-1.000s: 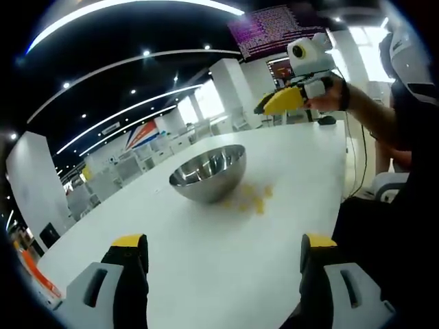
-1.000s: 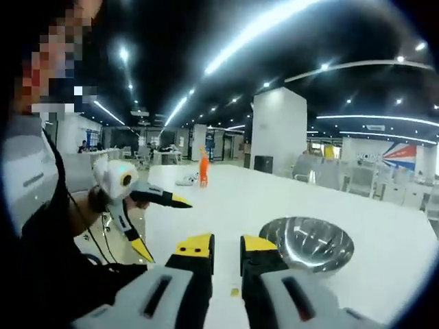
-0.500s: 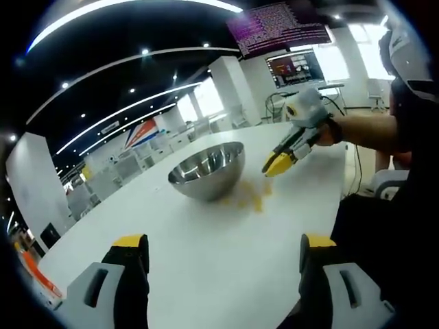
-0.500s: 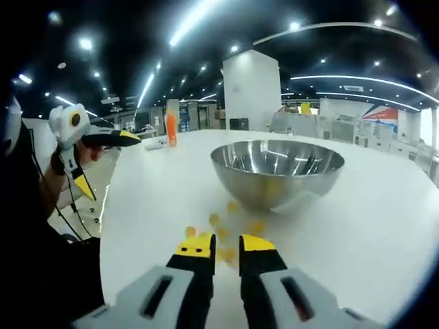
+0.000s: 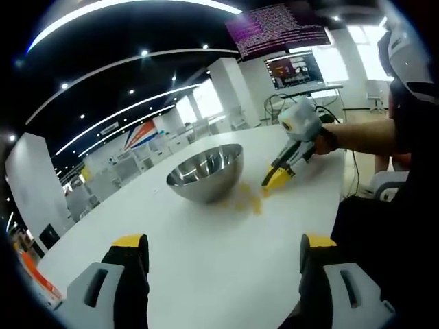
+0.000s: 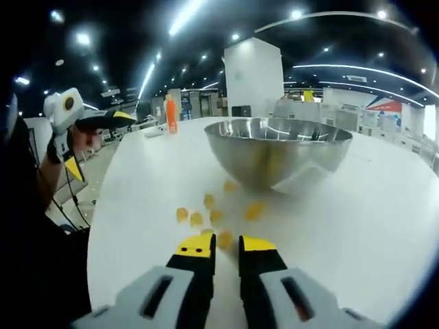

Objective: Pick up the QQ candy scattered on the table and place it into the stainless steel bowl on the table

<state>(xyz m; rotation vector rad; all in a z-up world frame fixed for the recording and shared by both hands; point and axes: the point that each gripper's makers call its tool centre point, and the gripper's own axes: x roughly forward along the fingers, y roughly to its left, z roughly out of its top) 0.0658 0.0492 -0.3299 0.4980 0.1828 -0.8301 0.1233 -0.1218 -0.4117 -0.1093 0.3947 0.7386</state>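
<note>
A stainless steel bowl (image 5: 206, 171) (image 6: 278, 147) stands upright on the white table (image 5: 206, 260). Several yellow QQ candies (image 5: 247, 200) (image 6: 206, 216) lie scattered on the table beside it. My right gripper (image 6: 226, 245) is shut, hanging low over the candies with its tips pointing at the bowl; one candy (image 6: 225, 239) shows in the slit just ahead of the tips. From the left gripper view, the right gripper (image 5: 278, 179) slants down onto the candies, held by a hand. My left gripper (image 5: 223, 250) (image 6: 92, 144) is wide open and holds nothing, back from the bowl.
An orange bottle (image 6: 170, 115) stands at the table's far end. A person's arm (image 5: 363, 133) reaches in over the table edge (image 5: 339, 185). Bare table (image 6: 370, 219) lies right of the bowl. Desks, a pillar (image 6: 252, 79) and a monitor (image 5: 295, 68) are behind.
My right gripper has swung down from head height to the candies beside the bowl, staying shut. The left gripper has held still and open.
</note>
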